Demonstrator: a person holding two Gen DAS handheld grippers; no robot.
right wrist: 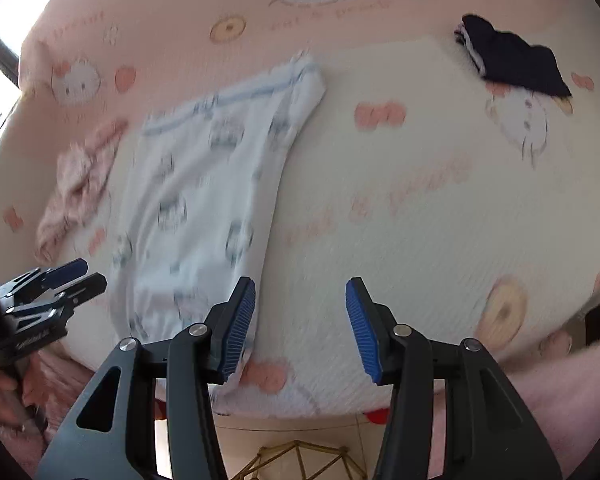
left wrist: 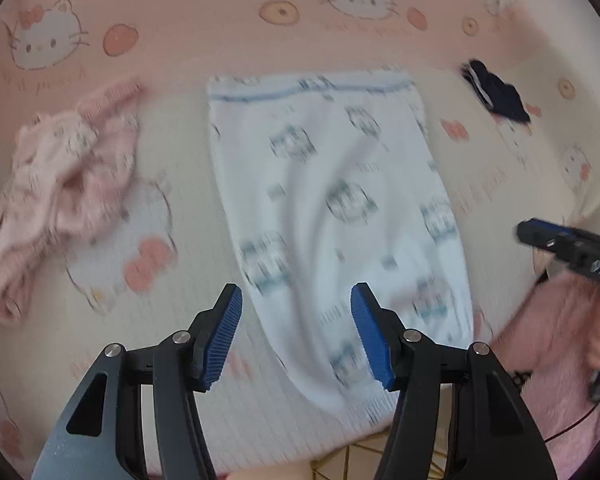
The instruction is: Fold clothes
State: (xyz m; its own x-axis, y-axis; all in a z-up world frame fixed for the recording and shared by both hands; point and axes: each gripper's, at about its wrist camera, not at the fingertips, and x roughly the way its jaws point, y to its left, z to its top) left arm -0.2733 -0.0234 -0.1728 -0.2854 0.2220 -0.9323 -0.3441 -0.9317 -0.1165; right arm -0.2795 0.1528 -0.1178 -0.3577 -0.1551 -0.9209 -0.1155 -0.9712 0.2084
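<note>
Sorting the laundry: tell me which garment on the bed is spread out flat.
The white printed garment in the middle; the pink one is crumpled, the dark one bunched.

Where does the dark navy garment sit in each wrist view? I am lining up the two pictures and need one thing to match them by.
Left wrist view: the dark navy garment lies upper right, on the cartoon-print bedsheet, right of the pale blue trousers.
Right wrist view: the dark navy garment lies upper right, far right of the pale blue trousers.
Shared landmark: the crumpled pink garment, left of the trousers in both views.
</note>
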